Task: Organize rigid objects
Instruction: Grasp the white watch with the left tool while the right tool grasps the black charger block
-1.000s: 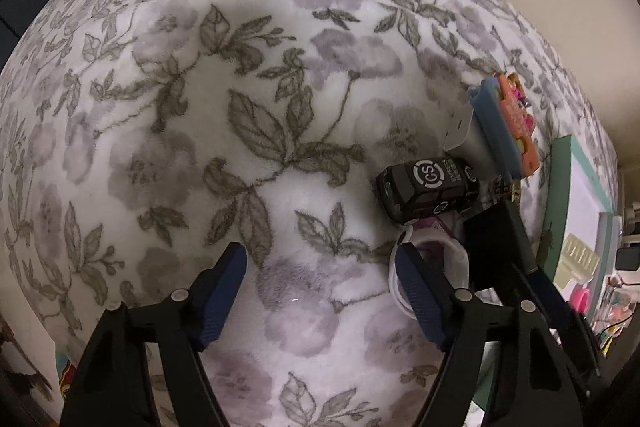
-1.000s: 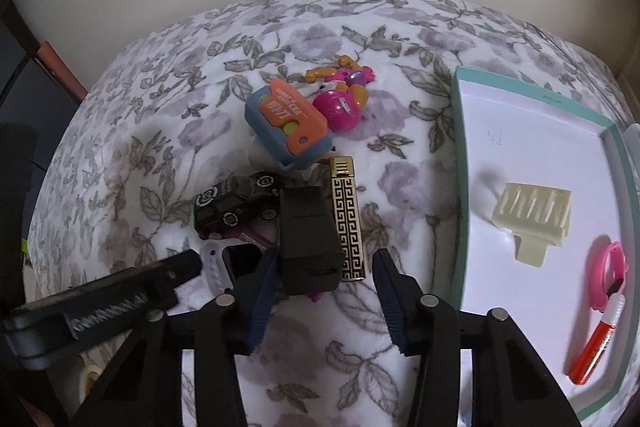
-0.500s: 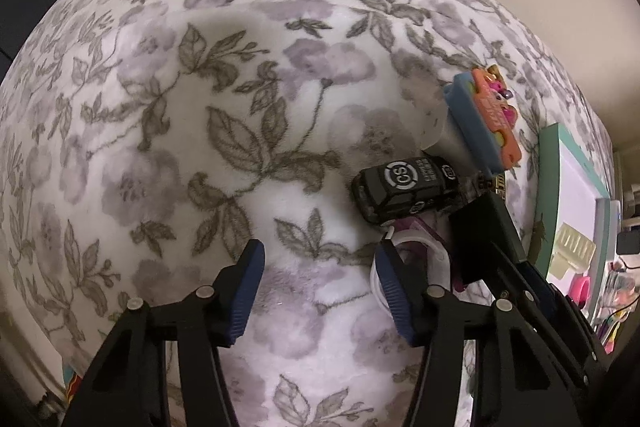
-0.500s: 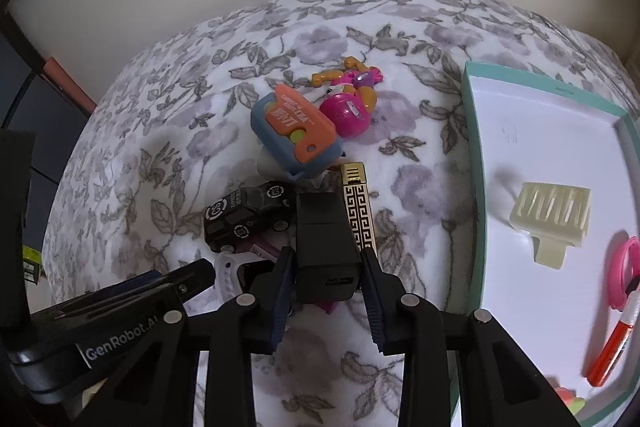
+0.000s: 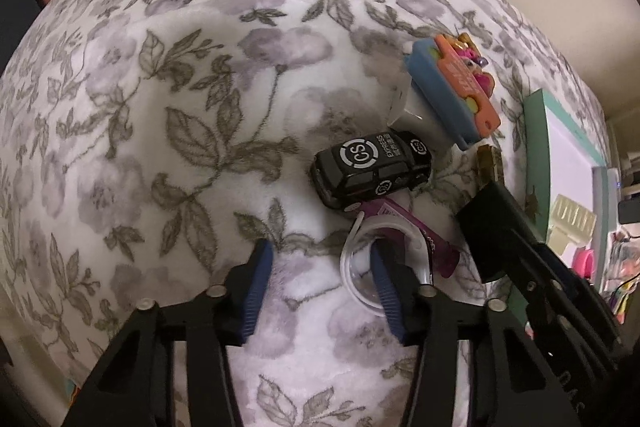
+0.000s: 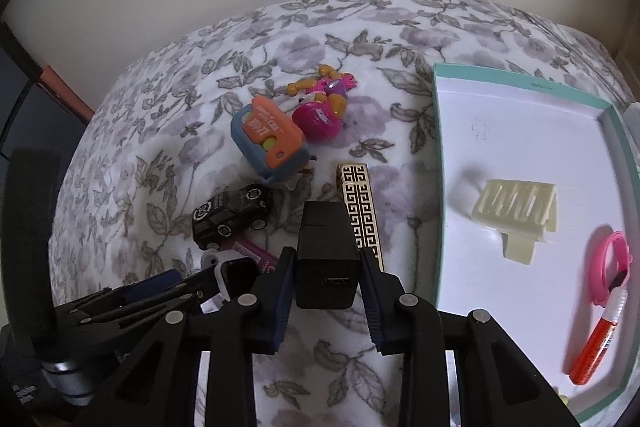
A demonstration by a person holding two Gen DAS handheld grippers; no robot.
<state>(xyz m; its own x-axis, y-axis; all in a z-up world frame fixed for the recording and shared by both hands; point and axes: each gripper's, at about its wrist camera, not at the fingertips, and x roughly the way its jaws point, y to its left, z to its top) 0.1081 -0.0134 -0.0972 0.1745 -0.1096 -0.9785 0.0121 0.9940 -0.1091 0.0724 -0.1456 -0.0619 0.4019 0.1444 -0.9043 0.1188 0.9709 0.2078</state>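
While both grippers work the pile, listed from largest thing to smallest:

Bed: a floral blanket (image 6: 168, 131) covers it and carries the loose things; no counter is in view.

Tray: a teal-rimmed box lid (image 6: 440, 155) with a white floor lies to the right, holding a cream hair claw (image 6: 516, 215), a pink ring (image 6: 612, 267) and a red-capped pen (image 6: 596, 351).

Right gripper (image 6: 326, 291): clenched on a black USB charger block (image 6: 326, 255), pads flat on its two sides, port facing the camera.

Left gripper (image 5: 320, 287): jaws closing, one blue pad inside a clear plastic ring (image 5: 360, 267), the other on bare blanket; the pads do not look pressed on the rim yet.

Pile: blue-and-orange toy case (image 6: 268, 143), pink figure toy (image 6: 320, 107), black toy car (image 6: 230, 215), gold-patterned bar (image 6: 360, 215), purple tube (image 5: 404, 227) under the car and ring.

Doing it well: I judge the charger should be lifted straight up before crossing to the tray, since the gold bar lies just beside it. The left jaws should catch only the ring's wall, as the purple tube touches it and might drag.

Hard to make out: what the clear ring belongs to, the tube's label, and the ring's near edge behind the jaw. The tray's right end is cut off.
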